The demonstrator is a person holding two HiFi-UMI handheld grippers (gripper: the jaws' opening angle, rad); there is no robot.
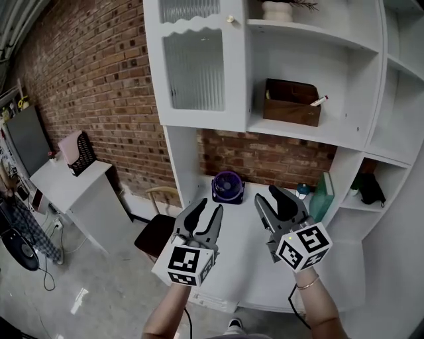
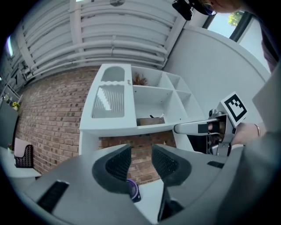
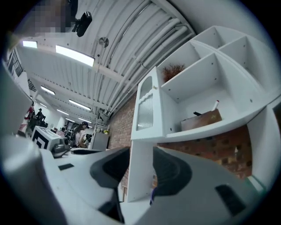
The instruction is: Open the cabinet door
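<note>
Well, the brick wall (image 1: 99,86) runs rough and red behind everything, and the white cabinet (image 1: 374,99) stands flat against it. It is smooth painted board, with open shelves and a curved front edge on the right. Below it the desk (image 1: 238,258) is a plain white top. I hold both tools low over it, well short of what I am after.

The door (image 1: 195,69) closes off the upper left bay. It is a white frame with a scalloped rail and two panes of ribbed glass that blur whatever sits inside. My left gripper (image 1: 207,208) and right gripper (image 1: 268,195) point up toward it side by side, each with jaws apart and nothing between the dark textured pads. I judge they are parted so that either can slip over a handle once it gets there.

A brown box (image 1: 291,106), wood or leather by its look, sits on the open shelf just beside the door with a marker poking out. It is near enough that I should mind it. A round purple fan (image 1: 228,187) stands at the back of the desk, just ahead of my fingers.

Smallest is the knob (image 1: 230,20), a pale round button high on the door's right edge. That suggests hinges on the left, and a pull that needs a pinch on something small and slick.
</note>
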